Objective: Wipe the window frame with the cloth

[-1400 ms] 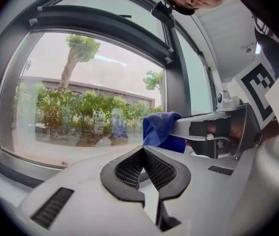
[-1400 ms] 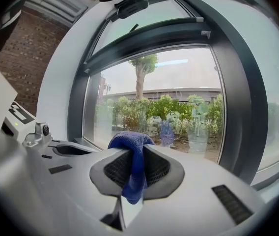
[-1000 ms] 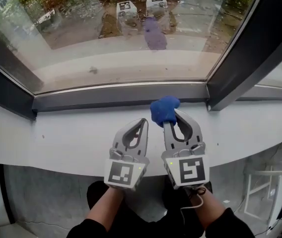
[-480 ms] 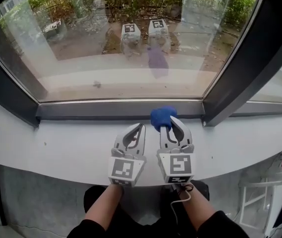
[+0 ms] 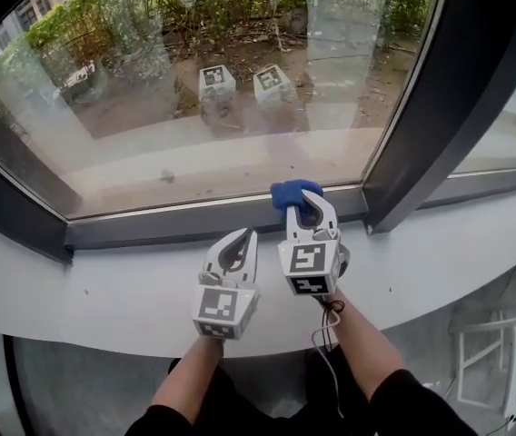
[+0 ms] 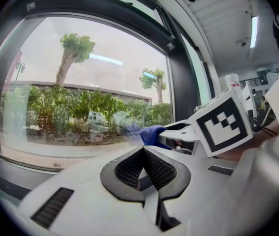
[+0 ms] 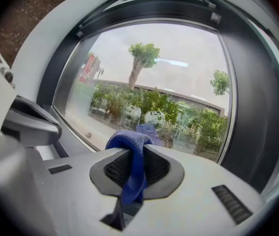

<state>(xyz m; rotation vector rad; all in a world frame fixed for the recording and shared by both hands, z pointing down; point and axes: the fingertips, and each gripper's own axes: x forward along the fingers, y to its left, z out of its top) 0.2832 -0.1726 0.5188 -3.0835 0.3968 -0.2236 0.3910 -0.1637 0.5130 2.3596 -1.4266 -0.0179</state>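
White sill: right claw clamps blue cloth at window frame; left claw closed, empty.

Head view steeply down on window frame, gripper views low beside it, facing outward (all share the glass).

Broad daylit glass pane in a dark window frame; thick dark mullion slanting down at right, second pane beyond; white sill curving across below; shrubs, bare earth and a pale paved strip outside; grey floor beneath the sill; lit ceiling strip indoors.
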